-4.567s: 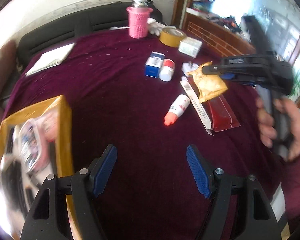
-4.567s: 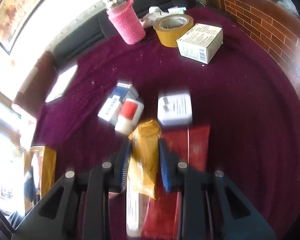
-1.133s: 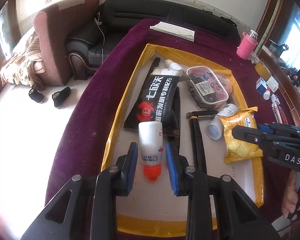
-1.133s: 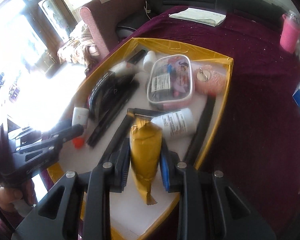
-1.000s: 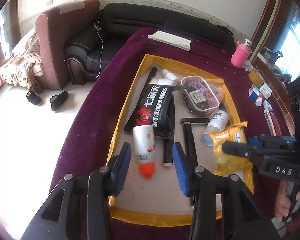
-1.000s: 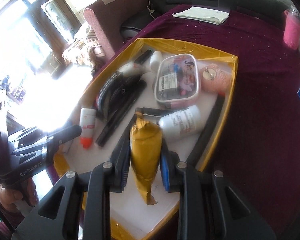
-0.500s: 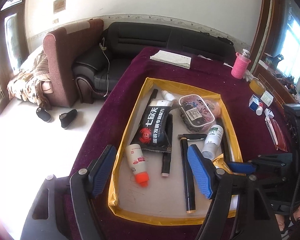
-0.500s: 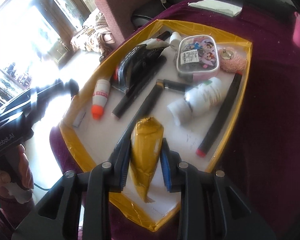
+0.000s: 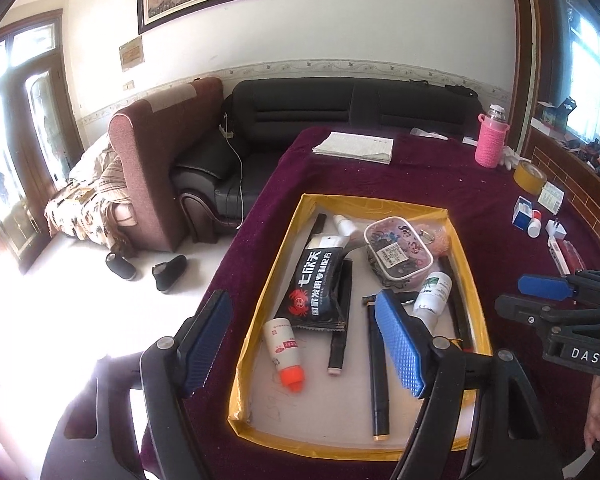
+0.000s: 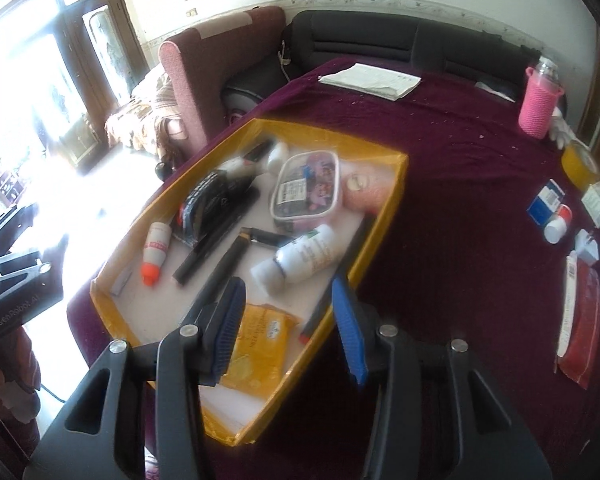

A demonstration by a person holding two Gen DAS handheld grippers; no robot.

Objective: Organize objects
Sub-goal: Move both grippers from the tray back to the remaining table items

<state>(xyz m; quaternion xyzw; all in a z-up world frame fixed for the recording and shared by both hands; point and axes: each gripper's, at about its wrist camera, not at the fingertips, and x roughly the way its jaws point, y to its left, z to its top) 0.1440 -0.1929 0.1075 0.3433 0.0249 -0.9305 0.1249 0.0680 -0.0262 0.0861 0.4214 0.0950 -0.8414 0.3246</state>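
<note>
2 drops made, both grippers clear of the yellow-rimmed tray (image 10: 384, 216).

My right gripper (image 10: 290, 326) is opening, its blue pads off the crinkly yellow snack packet (image 10: 260, 350), which lies flat in the tray's near corner, under and between them. My left gripper (image 9: 306, 344) hangs spread and empty; the white orange-capped bottle (image 9: 283, 348) lies on the tray floor below and between its pads. Dipping either hand low, I risk clipping the rim or dragging the packet out.

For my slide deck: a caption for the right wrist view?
Right gripper opening above a yellow snack packet lying in the yellow-edged tray.
</note>
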